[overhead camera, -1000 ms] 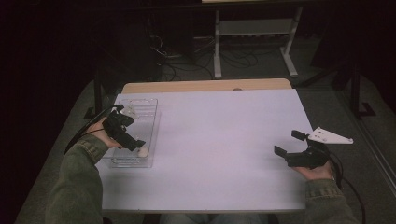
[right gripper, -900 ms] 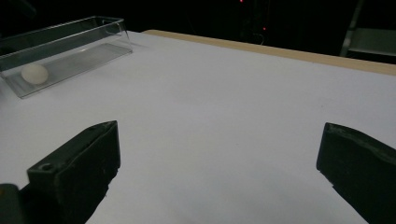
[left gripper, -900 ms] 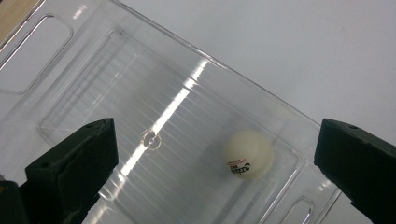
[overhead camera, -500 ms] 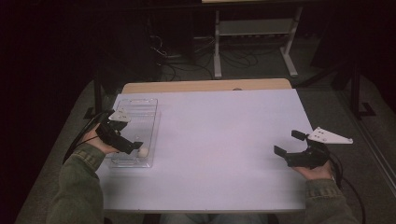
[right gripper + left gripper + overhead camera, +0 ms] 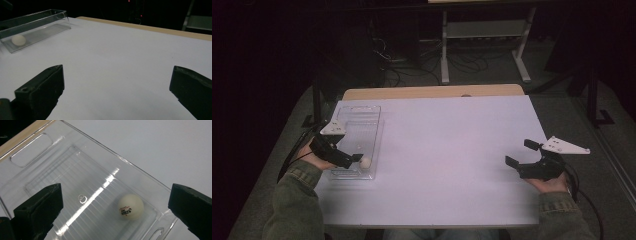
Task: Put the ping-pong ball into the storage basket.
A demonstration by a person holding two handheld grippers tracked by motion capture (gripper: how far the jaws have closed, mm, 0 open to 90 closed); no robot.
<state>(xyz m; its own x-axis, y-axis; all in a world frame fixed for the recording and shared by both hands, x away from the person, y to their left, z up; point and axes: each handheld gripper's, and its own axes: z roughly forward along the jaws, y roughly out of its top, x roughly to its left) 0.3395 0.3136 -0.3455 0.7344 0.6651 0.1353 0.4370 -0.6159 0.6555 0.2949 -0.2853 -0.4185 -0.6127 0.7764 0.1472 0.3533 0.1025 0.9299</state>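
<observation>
White ball (image 5: 130,206) in the clear tray (image 5: 140,172), near the tray's corner by the slot handle: small printed mark on its lower face, a red line above dark lettering. Too small and blurred to read. Tray floor carries an embossed ring mark (image 5: 82,198), no legible characters. No other writing legible anywhere.

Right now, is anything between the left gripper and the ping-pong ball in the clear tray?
Nothing visible. The left gripper hangs open above the clear plastic tray, and the ping-pong ball lies loose on the tray floor between its spread fingers, with only open air above it.
</observation>
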